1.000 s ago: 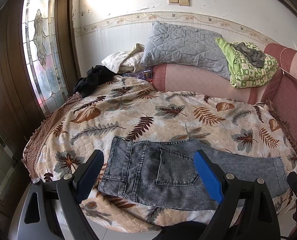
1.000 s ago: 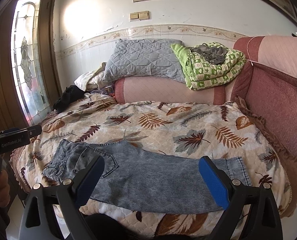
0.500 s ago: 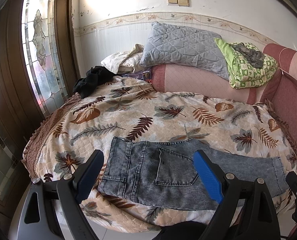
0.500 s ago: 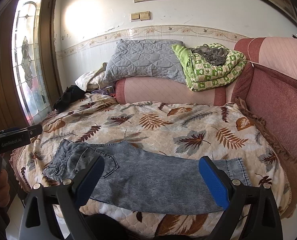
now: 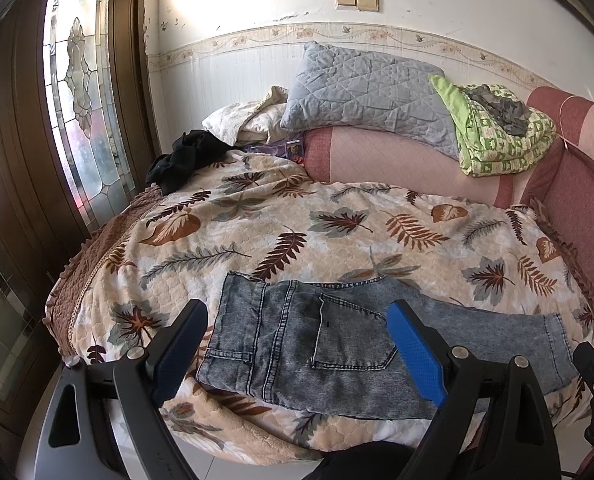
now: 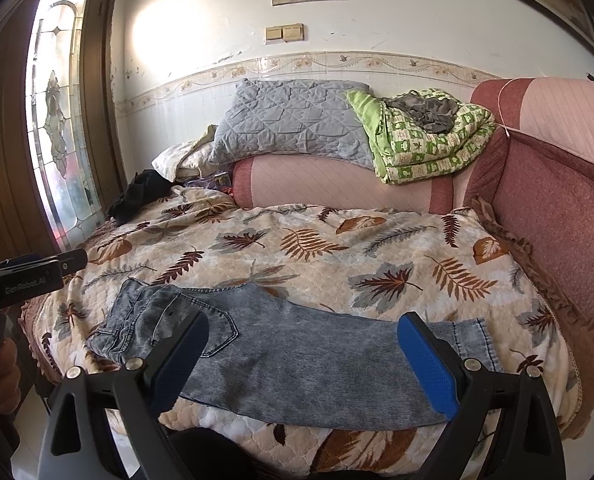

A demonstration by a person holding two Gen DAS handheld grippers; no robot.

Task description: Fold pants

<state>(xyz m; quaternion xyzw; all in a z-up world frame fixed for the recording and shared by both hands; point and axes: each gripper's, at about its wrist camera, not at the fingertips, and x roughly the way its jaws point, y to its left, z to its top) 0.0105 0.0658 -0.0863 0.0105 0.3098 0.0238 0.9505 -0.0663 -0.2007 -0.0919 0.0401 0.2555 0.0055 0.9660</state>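
the pants [image 5: 337, 340] lie flat beyond both grippers' released jaws, untouched, on the leaf-print quilt [image 5: 297, 224].

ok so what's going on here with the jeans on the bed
A person holds a two-finger gripper in each hand over a pair of grey jeans lying on a leaf-print bedspread. The jeans appear already folded leg over leg, waistband to the left, hem to the right. The left gripper and right gripper are both open and hover at the near edge of the bed, holding nothing. The next fold has not started.
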